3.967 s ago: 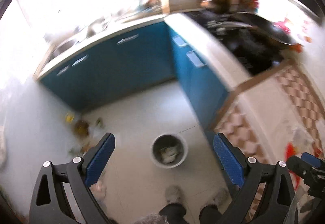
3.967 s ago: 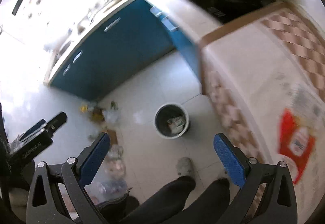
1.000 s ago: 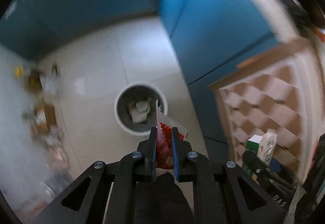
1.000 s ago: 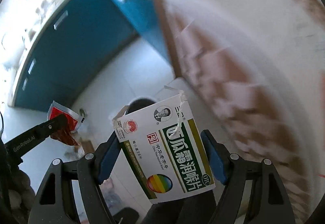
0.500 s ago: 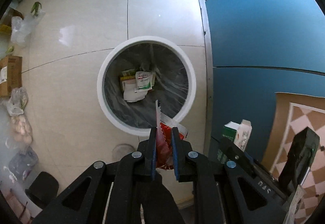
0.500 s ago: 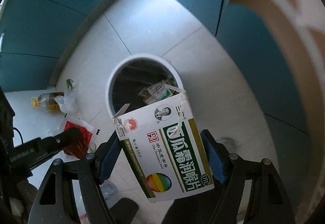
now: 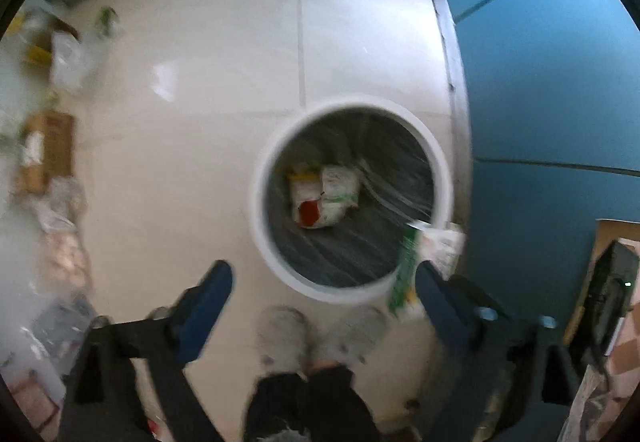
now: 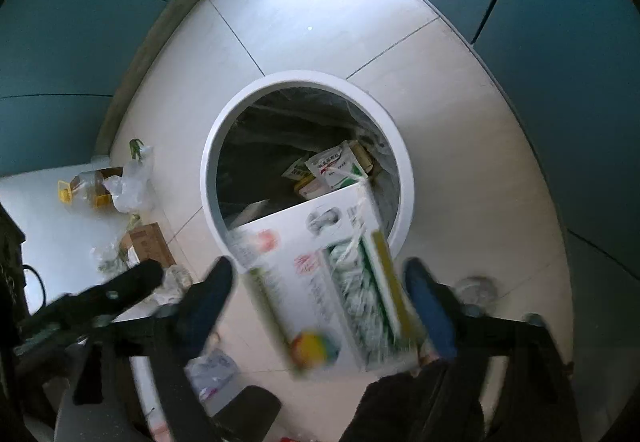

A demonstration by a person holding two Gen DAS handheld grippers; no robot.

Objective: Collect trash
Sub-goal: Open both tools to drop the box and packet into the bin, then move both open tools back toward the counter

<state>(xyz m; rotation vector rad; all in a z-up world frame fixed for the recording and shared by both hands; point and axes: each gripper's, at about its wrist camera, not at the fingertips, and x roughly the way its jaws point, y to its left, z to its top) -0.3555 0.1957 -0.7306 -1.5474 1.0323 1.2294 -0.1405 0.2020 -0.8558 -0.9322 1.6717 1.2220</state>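
Both jaws have just been opening: the left gripper (image 7: 324,290) gapes empty, the right gripper (image 8: 320,290) wide around a blurred medicine box (image 8: 324,282) over the bin's (image 8: 208,177) near rim; print unreadable.

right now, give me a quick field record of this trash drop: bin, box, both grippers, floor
bin: white round trash bin, dark liner, packets at the bottom
box: white and green carton, blurred, between the open right jaws above the bin's near rim
red wrapper: red packet lies inside the bin
left gripper: jaws just opened, nothing between them
right gripper: jaws just opened, pads off the carton
floor: oil bottle and bags left of the bin
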